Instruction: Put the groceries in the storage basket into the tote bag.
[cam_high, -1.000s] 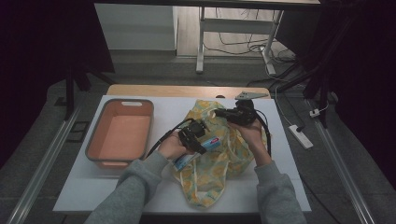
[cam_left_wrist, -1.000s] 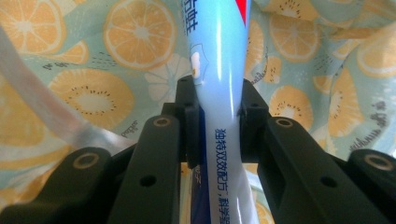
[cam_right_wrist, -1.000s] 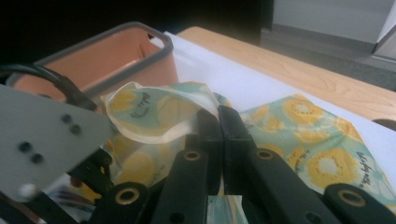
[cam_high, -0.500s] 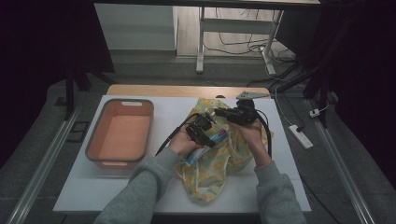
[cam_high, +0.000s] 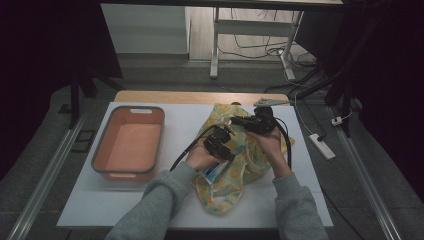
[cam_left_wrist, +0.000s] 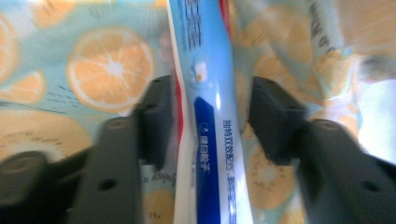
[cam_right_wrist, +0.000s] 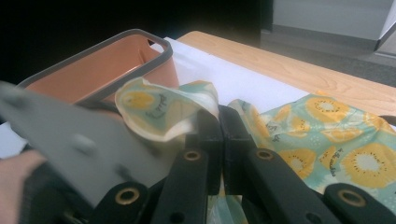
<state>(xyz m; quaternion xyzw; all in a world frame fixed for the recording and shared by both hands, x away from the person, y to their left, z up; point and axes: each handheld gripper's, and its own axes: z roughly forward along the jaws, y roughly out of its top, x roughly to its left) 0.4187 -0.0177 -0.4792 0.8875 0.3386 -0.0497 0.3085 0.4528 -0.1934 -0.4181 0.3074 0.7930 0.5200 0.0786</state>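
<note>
Over white table (cam_high: 320, 165), left gripper (cam_left_wrist: 205, 116) just opened around toothpaste (cam_left_wrist: 205, 93); right gripper (cam_right_wrist: 218, 126) pinches bag (cam_right_wrist: 163, 109).

Dim room, grey floor (cam_high: 60, 200), probably a desk frame (cam_high: 250, 45) behind.

The basin (cam_high: 129, 144) stands on the left half of the worktop (cam_high: 180, 117). The bag (cam_high: 235, 167) lies to its right, near the centre. The tube (cam_left_wrist: 205, 116) lies on the bag, between the jaws of the left tool (cam_high: 223, 136).
</note>
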